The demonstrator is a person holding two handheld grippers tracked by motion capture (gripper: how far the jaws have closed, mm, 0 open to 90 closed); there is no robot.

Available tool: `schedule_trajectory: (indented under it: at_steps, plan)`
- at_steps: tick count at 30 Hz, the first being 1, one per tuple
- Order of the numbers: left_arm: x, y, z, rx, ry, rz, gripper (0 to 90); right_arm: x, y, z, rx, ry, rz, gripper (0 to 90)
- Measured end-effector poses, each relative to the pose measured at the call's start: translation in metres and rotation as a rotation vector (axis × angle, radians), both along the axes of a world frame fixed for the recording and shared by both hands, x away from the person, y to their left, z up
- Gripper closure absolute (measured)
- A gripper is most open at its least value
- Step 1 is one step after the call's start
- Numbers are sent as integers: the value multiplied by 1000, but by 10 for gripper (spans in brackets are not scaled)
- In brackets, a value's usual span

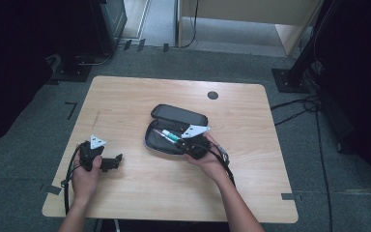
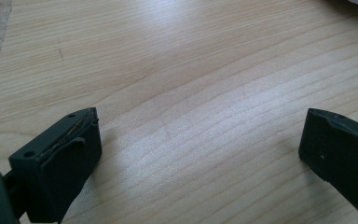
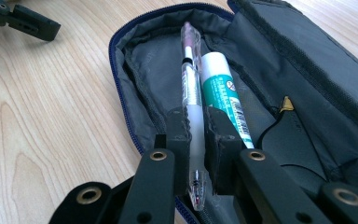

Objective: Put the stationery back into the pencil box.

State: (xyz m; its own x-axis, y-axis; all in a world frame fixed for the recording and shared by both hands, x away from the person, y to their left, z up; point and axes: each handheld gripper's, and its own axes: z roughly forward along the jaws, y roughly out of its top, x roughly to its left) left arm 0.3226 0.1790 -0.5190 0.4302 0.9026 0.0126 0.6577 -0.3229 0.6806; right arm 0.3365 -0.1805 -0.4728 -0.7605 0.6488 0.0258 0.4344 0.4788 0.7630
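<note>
Pale wood grain covers the desk (image 1: 125, 101), where an unzipped dark pencil case (image 3: 307, 84) lies open near the middle, its lid folded back on the far side. Over the case's near end, the right tongs (image 3: 196, 140) pinch a clear pen (image 3: 190, 84) by its lower barrel, the pen's far end reaching into the case's grey lining. Just beside the pen, inside the case, lies a white-and-green tube (image 3: 223, 93). Well apart from the case, toward the desk's near left corner, the left tongs (image 2: 200, 140) rest low over bare wood, spread wide with nothing between them.
</note>
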Motion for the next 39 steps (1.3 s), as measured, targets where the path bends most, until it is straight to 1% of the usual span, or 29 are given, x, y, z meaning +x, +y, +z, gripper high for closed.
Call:
schedule_trajectory:
  at_steps: [9,16,20,24,25,26,27,28,29,30,31,32,33,34,36,37,38,39]
  plan:
    - [0,0,0,0,0,0,0,2,0,-3,-4,15,-5,807]
    - [0,0,0,0,0,0,0,5,-2,-7,-10,19,-39,790]
    - [0,0,0,0,0,0,0,5,-2,-8,-10,15,-45,784]
    - [0,0,0,0,0,0,0,4,-4,-6,2,10,-56,742]
    - [0,0,0,0,0,0,0,4,-5,-5,11,12,-62,724]
    - [0,0,0,1,0,0,0,4,-5,-5,11,12,-62,724]
    - [0,0,0,0,0,0,0,4,-6,-4,17,8,-62,696]
    - [0,0,0,0,0,-1,0,3,-7,-3,29,11,-71,644]
    - [0,0,0,0,0,-1,0,2,-9,-1,45,5,-90,558]
    - [0,0,0,0,0,-1,0,1,-10,0,55,-5,-106,509]
    - [0,0,0,1,0,-1,0,0,-14,2,67,-3,-160,363]
    - [0,0,0,0,0,-1,0,0,-14,2,67,-3,-160,363]
    - [0,0,0,1,0,-1,0,-1,-18,4,65,-19,-207,245]
    - [0,0,0,0,0,-1,0,-1,-18,4,65,-19,-207,245]
    - [0,0,0,1,0,-1,0,-3,-24,6,77,-10,-236,123]
    - [0,0,0,0,0,-1,0,-3,-27,7,86,-6,-254,93]
    - [0,0,0,0,0,-1,0,-5,-30,8,94,0,-275,45]
    - [0,0,0,1,0,-1,0,-8,-37,9,79,-1,-305,0]
